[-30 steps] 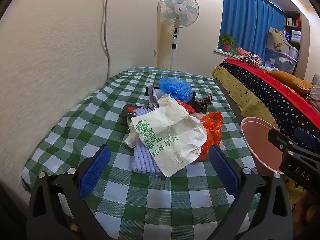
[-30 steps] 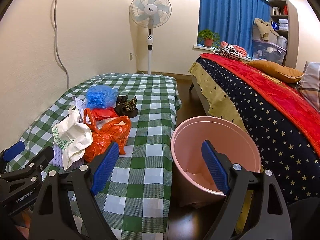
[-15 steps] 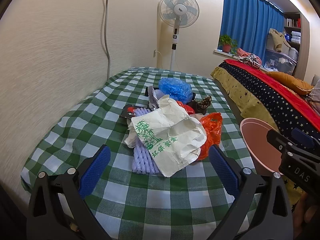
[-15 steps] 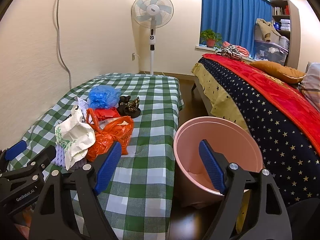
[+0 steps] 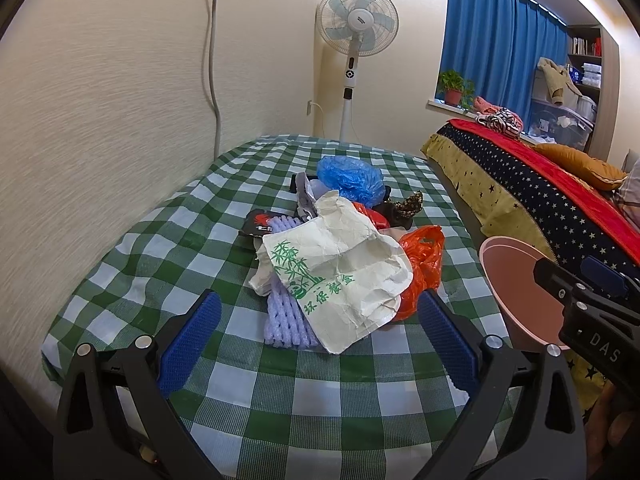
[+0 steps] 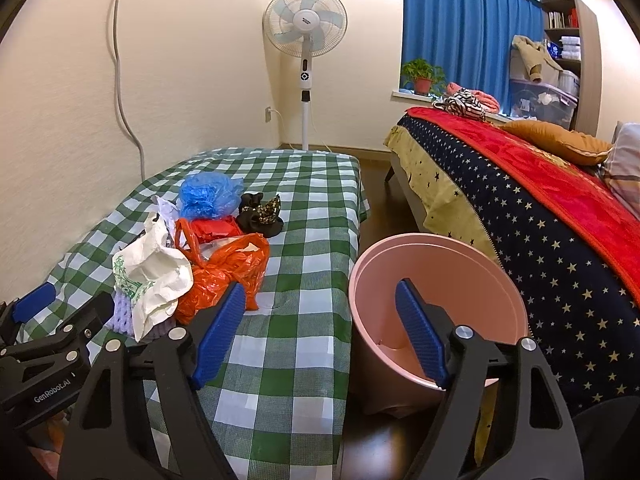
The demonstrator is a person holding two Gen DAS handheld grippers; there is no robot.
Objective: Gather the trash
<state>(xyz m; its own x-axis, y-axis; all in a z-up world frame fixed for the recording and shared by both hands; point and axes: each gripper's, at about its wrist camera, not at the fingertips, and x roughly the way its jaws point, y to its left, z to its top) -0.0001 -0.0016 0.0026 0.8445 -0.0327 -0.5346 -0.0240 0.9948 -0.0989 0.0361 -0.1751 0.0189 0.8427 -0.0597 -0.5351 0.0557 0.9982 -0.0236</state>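
A pile of trash lies on the green checked table [image 5: 168, 248]: a crumpled white paper bag with green print [image 5: 340, 272], a purple foam net [image 5: 282, 320], an orange plastic bag [image 5: 422, 264], a blue plastic bag [image 5: 348, 178] and a dark wrapper [image 5: 404, 206]. My left gripper [image 5: 316, 344] is open and empty, just short of the white bag. My right gripper [image 6: 320, 332] is open and empty, over the gap between the table edge and the pink bin [image 6: 472, 280]. The pile also shows in the right wrist view, with the orange bag [image 6: 228, 272] nearest.
The pink bin [image 5: 508, 276] stands on the floor right of the table, against a bed with a starred cover [image 6: 540, 216]. A standing fan [image 6: 306, 28] is behind the table. The wall [image 5: 100, 100] runs along the table's left side.
Both grippers have shifted slightly; the right wrist view has drifted a little to the left. Nothing on the table has moved, and both grippers stay open.
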